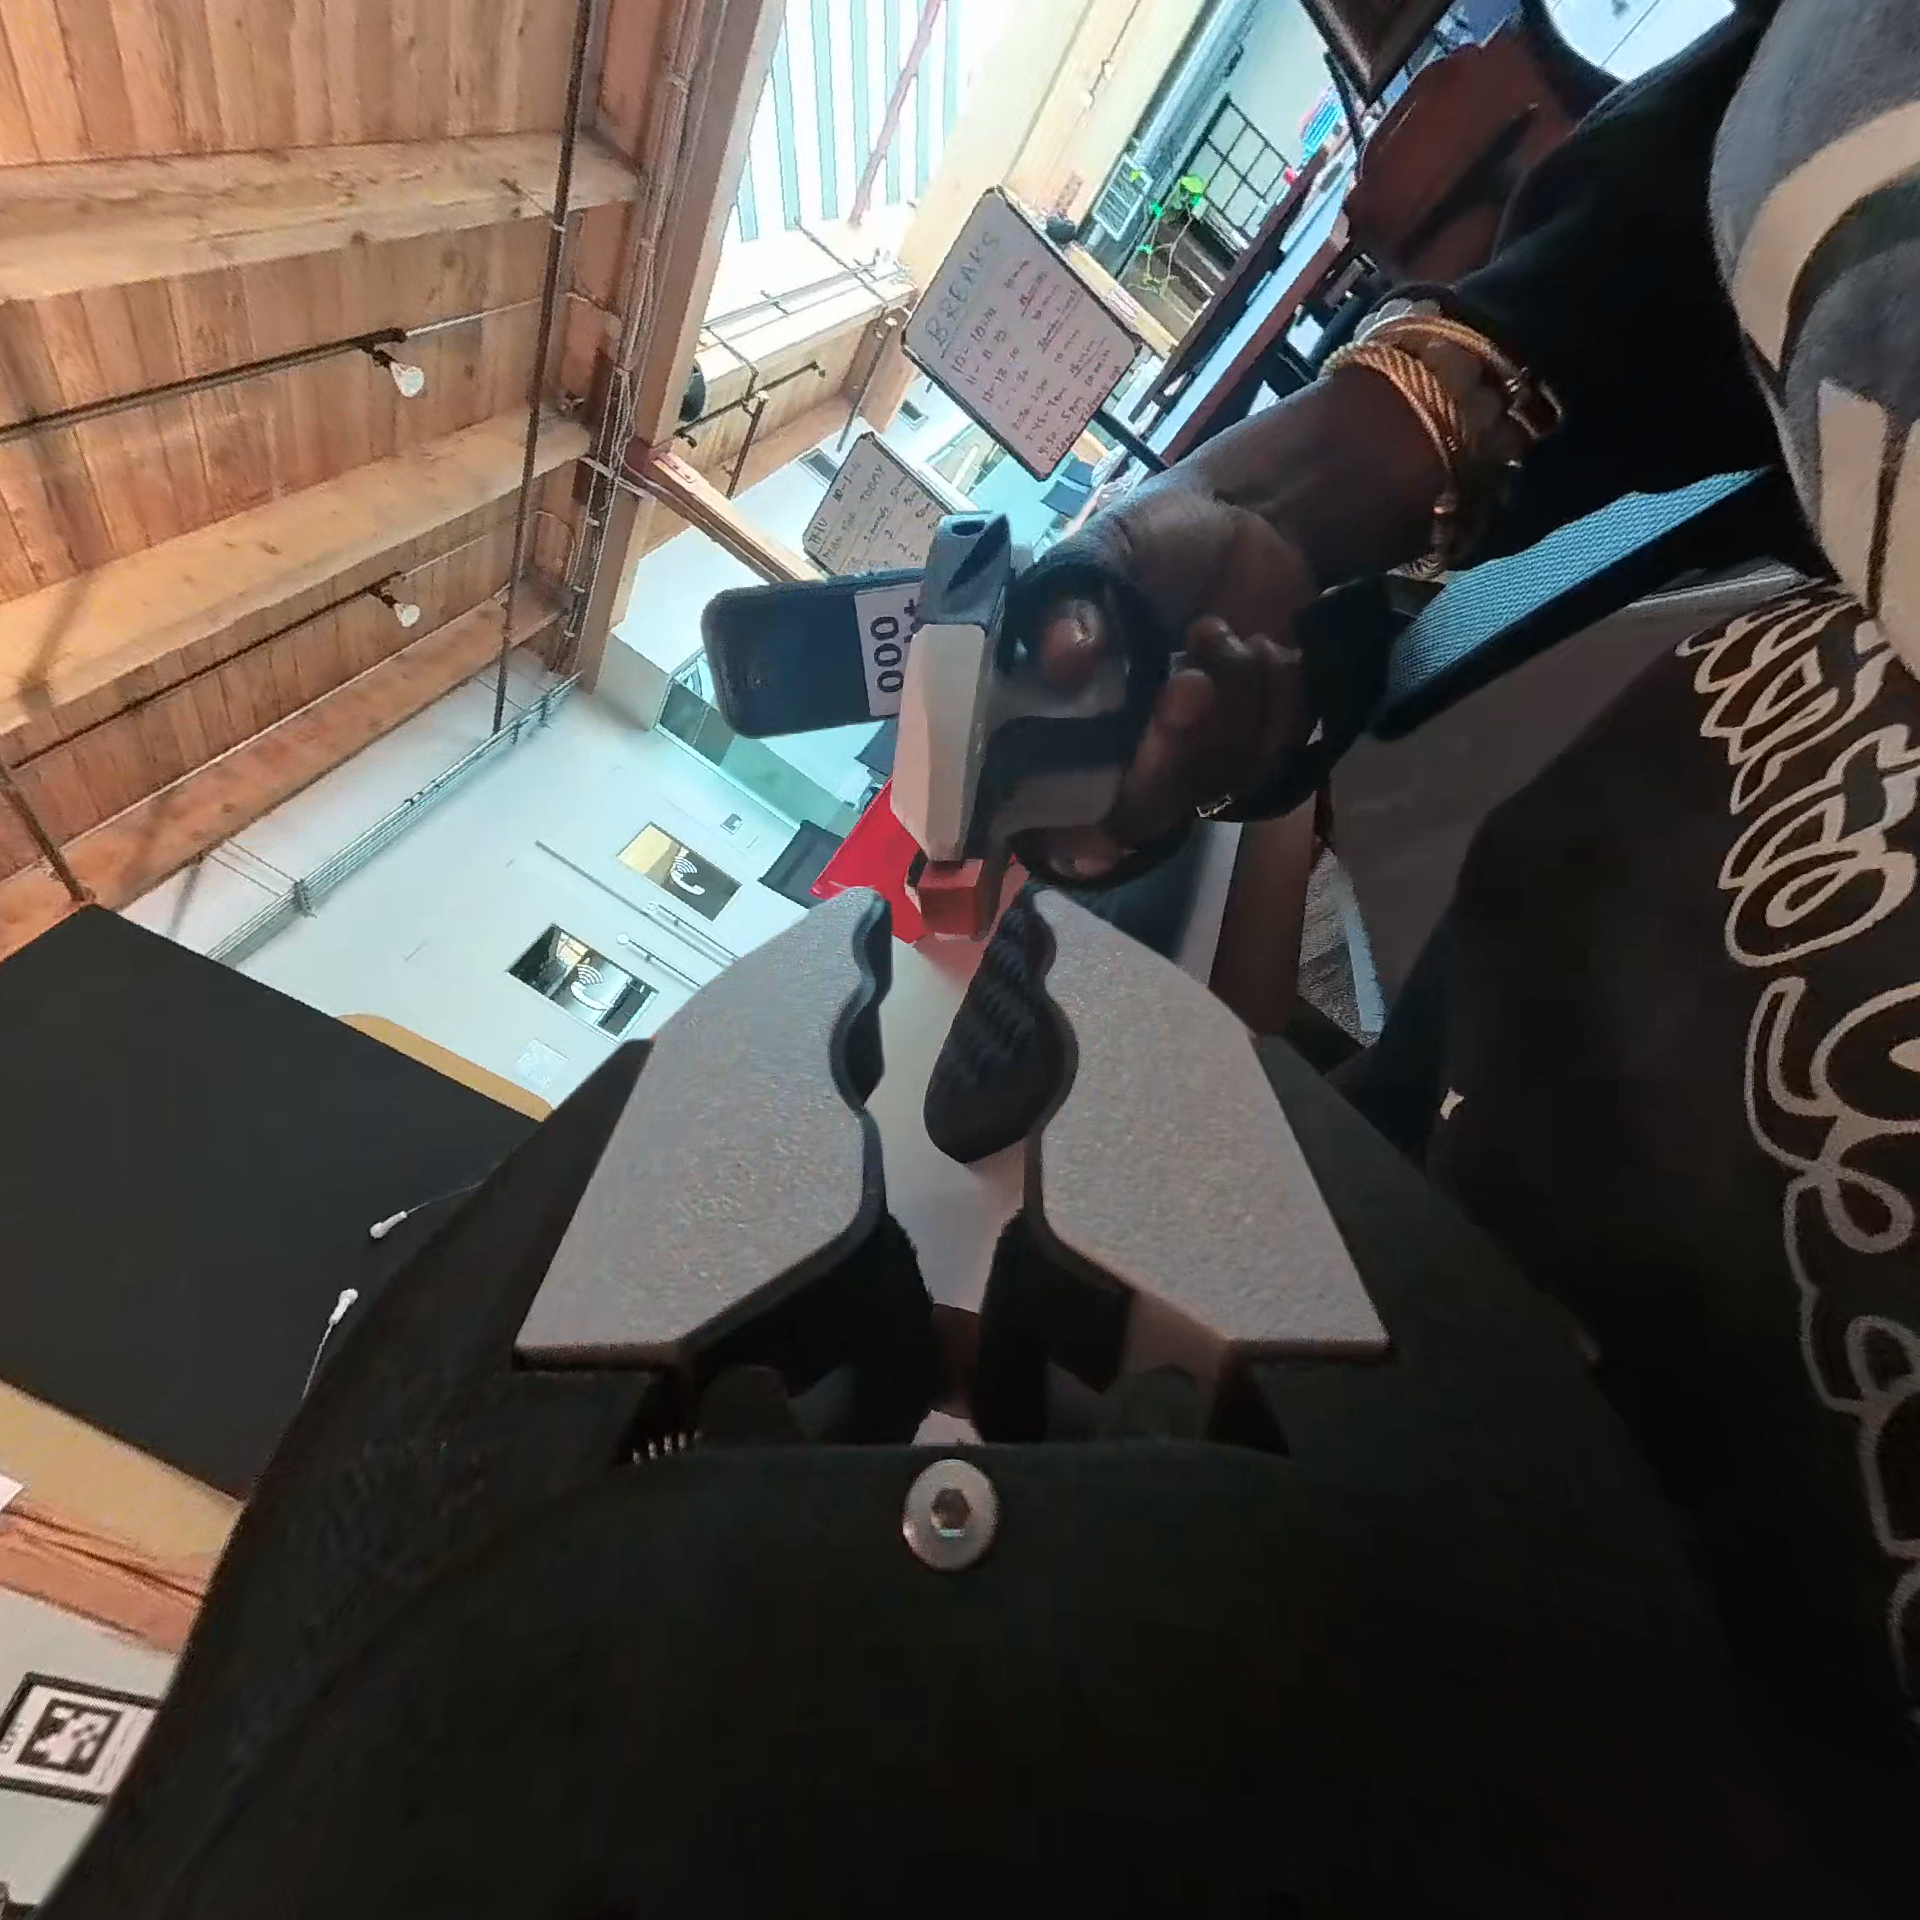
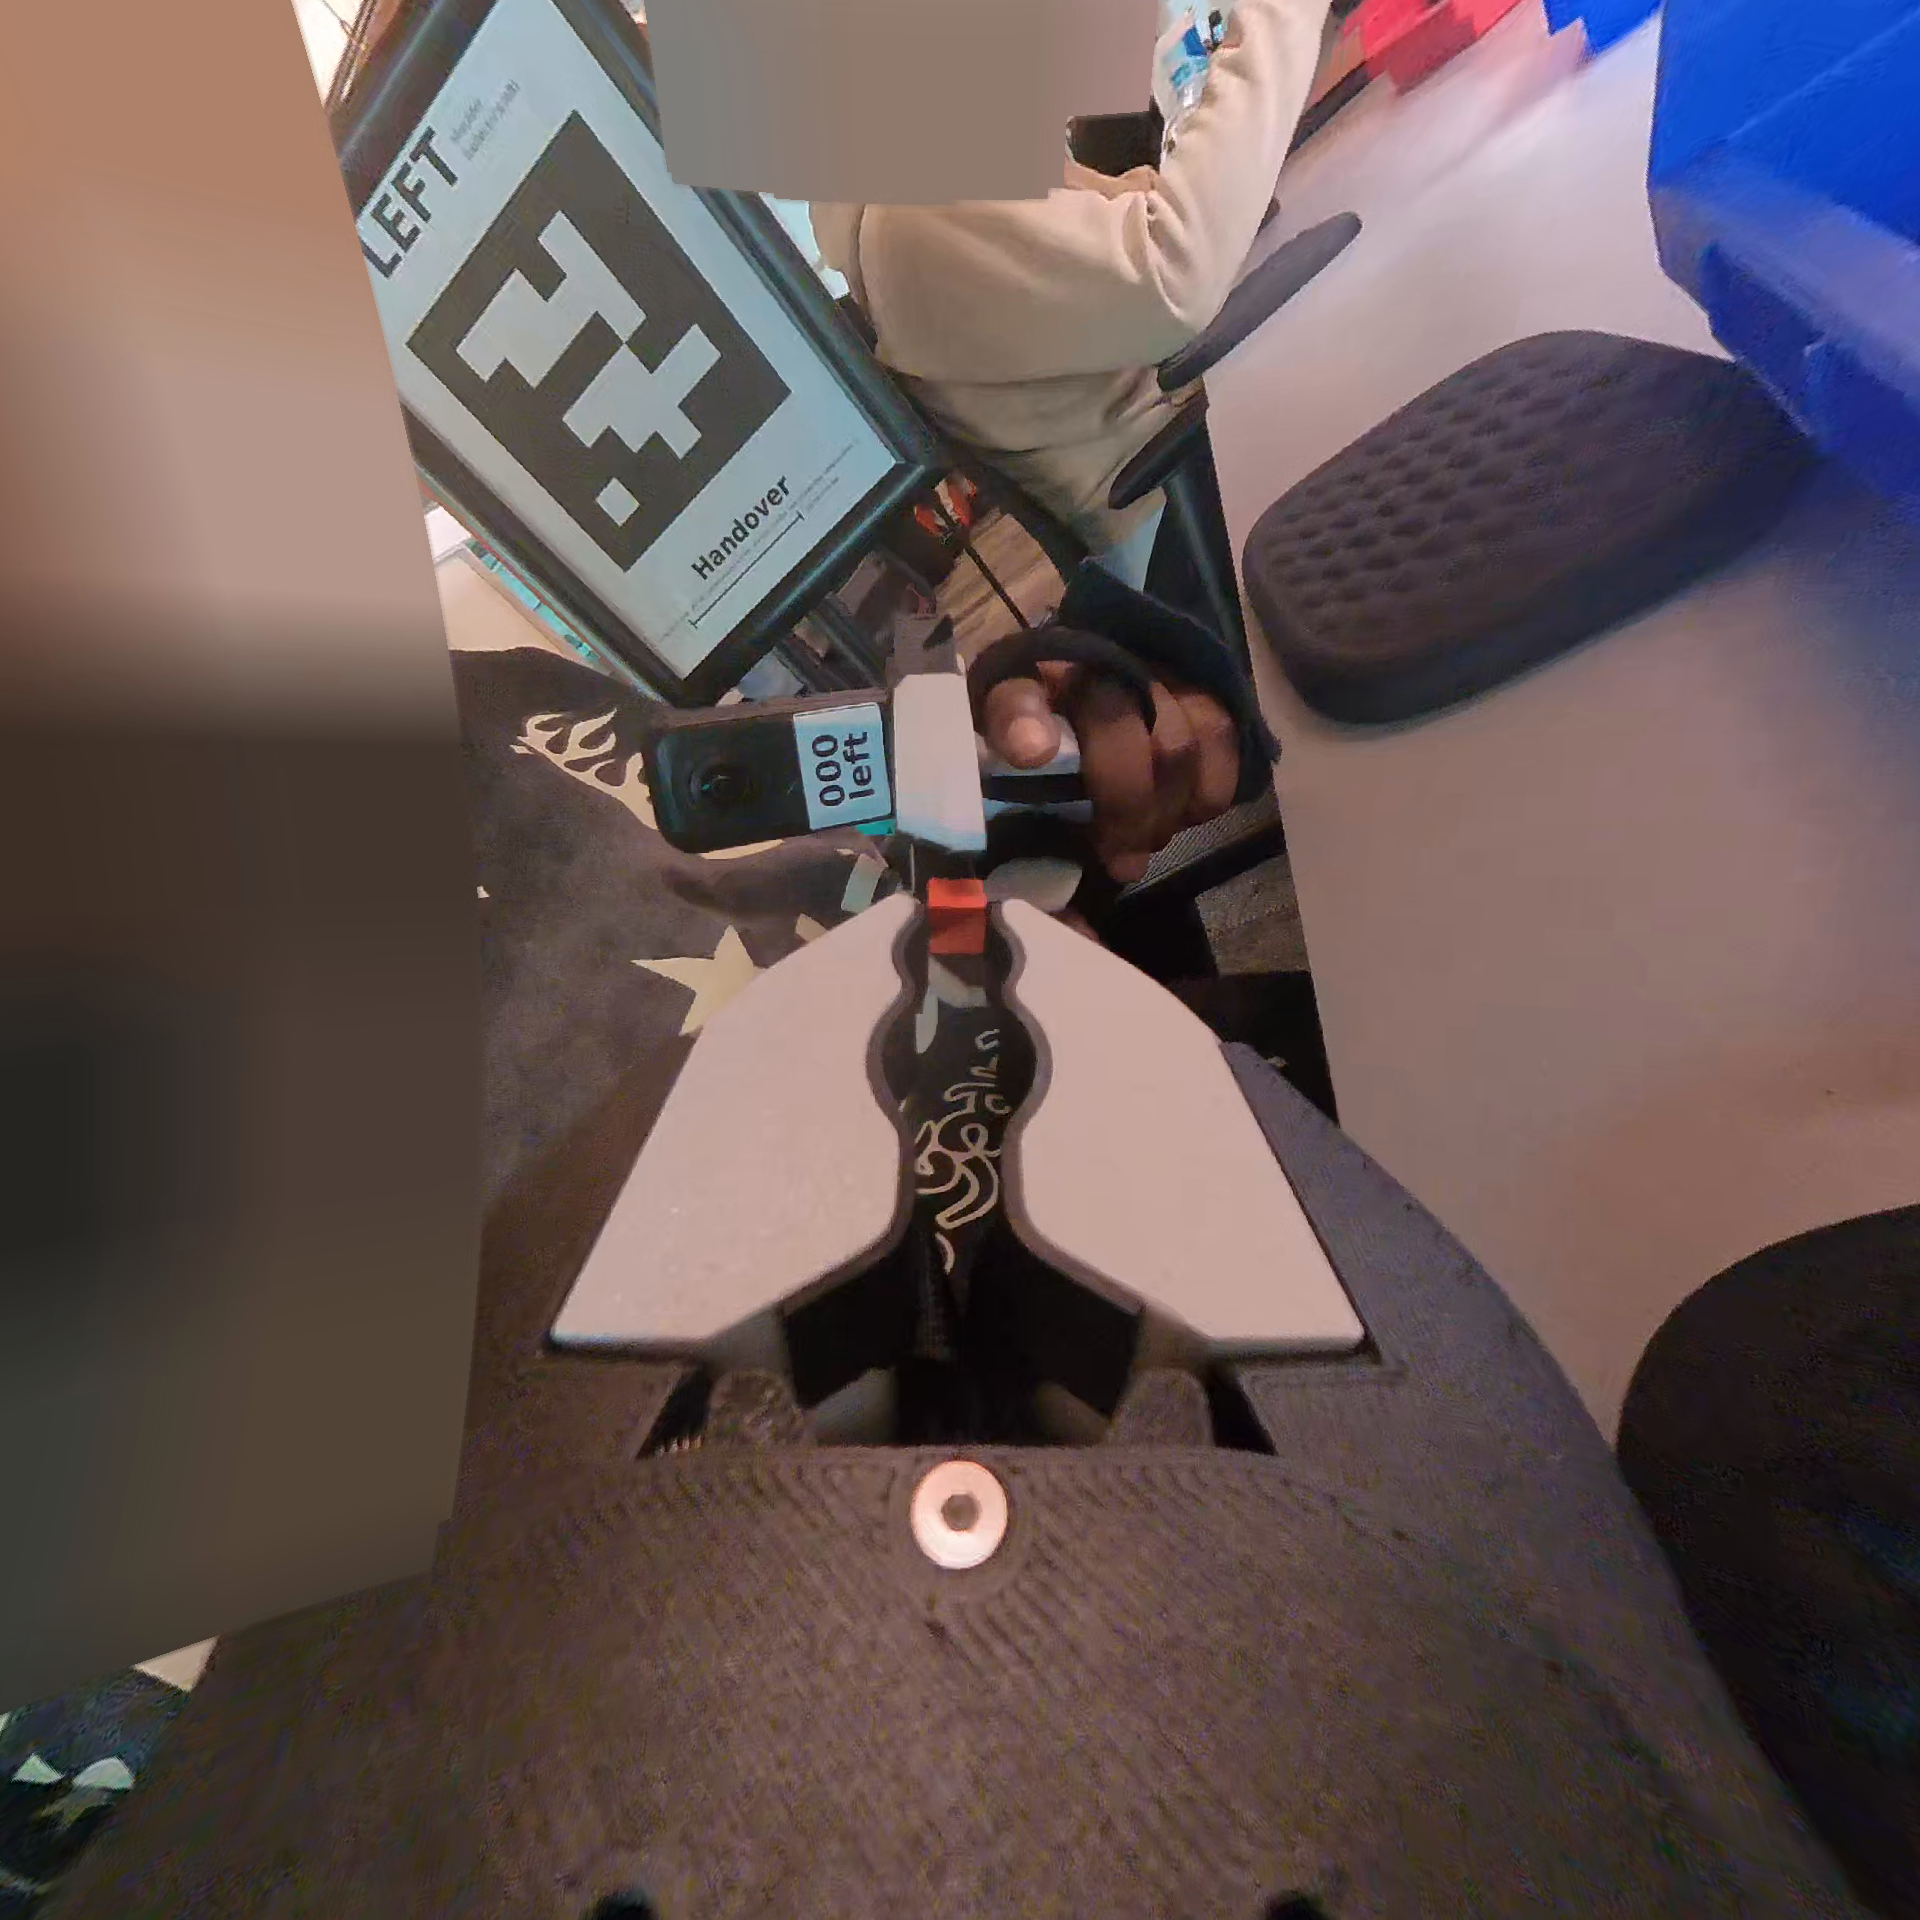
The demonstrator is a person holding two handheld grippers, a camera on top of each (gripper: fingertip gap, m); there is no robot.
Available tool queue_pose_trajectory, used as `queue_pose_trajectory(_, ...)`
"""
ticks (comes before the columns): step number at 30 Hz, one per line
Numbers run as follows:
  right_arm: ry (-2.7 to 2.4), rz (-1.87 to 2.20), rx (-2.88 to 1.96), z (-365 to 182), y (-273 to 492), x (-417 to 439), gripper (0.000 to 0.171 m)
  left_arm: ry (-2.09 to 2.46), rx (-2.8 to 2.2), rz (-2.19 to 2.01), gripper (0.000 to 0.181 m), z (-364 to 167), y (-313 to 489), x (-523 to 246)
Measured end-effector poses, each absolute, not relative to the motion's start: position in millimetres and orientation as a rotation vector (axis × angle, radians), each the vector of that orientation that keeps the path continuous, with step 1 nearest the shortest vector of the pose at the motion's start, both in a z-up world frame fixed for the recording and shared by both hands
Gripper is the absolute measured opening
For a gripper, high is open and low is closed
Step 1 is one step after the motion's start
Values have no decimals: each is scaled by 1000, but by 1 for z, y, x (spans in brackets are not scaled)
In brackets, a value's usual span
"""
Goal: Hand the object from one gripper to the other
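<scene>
A small red block (image 2: pixel 956 914) is pinched between the tips of my right gripper (image 2: pixel 956 925), which is shut on it. In the left wrist view the right gripper (image 1: pixel 948 868) comes in from above, held by a gloved hand (image 1: pixel 1174 665), with the red block (image 1: pixel 948 902) at its tip. My left gripper (image 1: pixel 951 925) is open, and its fingertips stand on either side of the block, just short of it. The left gripper (image 2: pixel 940 862) also shows edge-on in the right wrist view, its tip right at the block.
The person's dark patterned clothing (image 1: pixel 1714 1039) is close on the right. Two whiteboards (image 1: pixel 1023 332) and a black panel (image 1: pixel 187 1174) lie beyond. A framed marker sign (image 2: pixel 623 384), a blue bin (image 2: pixel 1787 208), a black mesh pad (image 2: pixel 1507 520) and a seated person's beige sleeve (image 2: pixel 1039 301) are nearby. My two grippers' fingertips are within a few centimetres of each other.
</scene>
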State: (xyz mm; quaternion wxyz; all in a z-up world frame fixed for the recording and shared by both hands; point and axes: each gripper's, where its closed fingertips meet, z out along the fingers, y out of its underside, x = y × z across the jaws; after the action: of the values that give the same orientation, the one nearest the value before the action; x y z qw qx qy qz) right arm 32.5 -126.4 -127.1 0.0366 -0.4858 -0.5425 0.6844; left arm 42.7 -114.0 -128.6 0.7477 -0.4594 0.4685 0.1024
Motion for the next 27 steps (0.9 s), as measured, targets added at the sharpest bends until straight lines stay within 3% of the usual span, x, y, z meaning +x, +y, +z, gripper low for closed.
queue_pose_trajectory(4, -1684, 2118, -1494, -128, -129, 34, 10, 1034, -997, 221, 11, -128, -116, 44)
queue_pose_trajectory(14, -1677, 2031, -1401, -126, -125, 29, 16, 941, -1143, -34, 10, -128, -115, 43)
queue_pose_trajectory(20, -1700, 1497, -950, -118, -109, 27, 33, 722, -1367, -627, 9, -130, -114, 40)
queue_pose_trajectory(27, -1736, 861, -401, -120, -120, 35, 28, 546, -1447, -1244, 10, -128, -126, 45)
